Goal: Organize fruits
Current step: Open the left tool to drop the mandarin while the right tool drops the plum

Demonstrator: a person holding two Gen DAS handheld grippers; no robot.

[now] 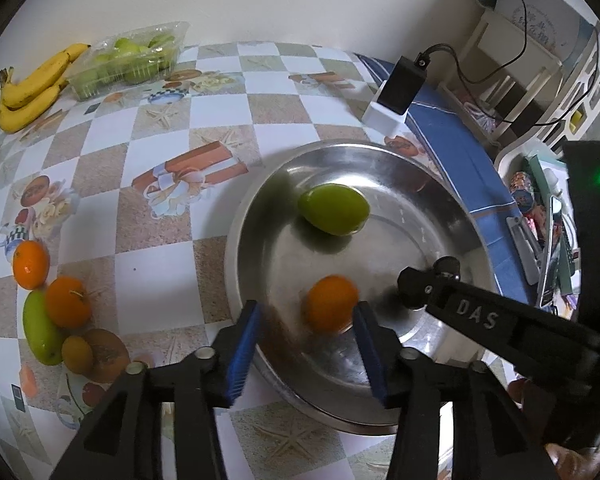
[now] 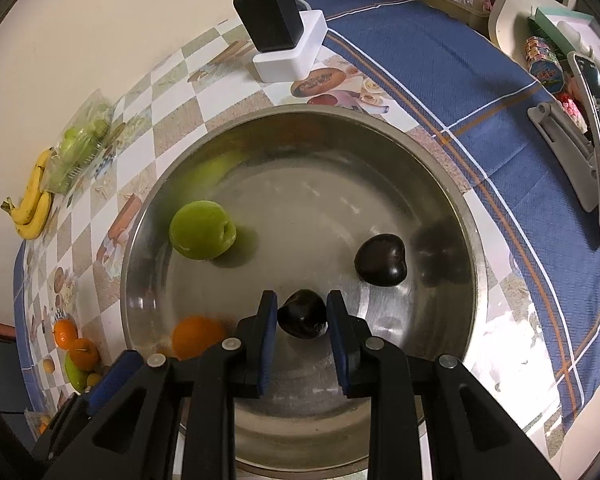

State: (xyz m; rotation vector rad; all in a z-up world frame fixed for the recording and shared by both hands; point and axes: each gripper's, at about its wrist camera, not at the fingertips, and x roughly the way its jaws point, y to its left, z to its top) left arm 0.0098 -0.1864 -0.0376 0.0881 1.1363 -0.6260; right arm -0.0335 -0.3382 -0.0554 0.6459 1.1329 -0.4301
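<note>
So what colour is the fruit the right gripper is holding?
Very dark, nearly black with a purplish shine: the dark fruit between the right gripper pads. The right wrist view shows it best.

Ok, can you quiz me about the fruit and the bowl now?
1. True or false: the bananas lie in the metal bowl.
2. What does the right tool clamp? A) a green fruit B) a dark fruit C) a banana
3. Fill in: the round fruit between the left tool's open jaws is coloured ___.
Key: 1 false; 2 B; 3 orange.
</note>
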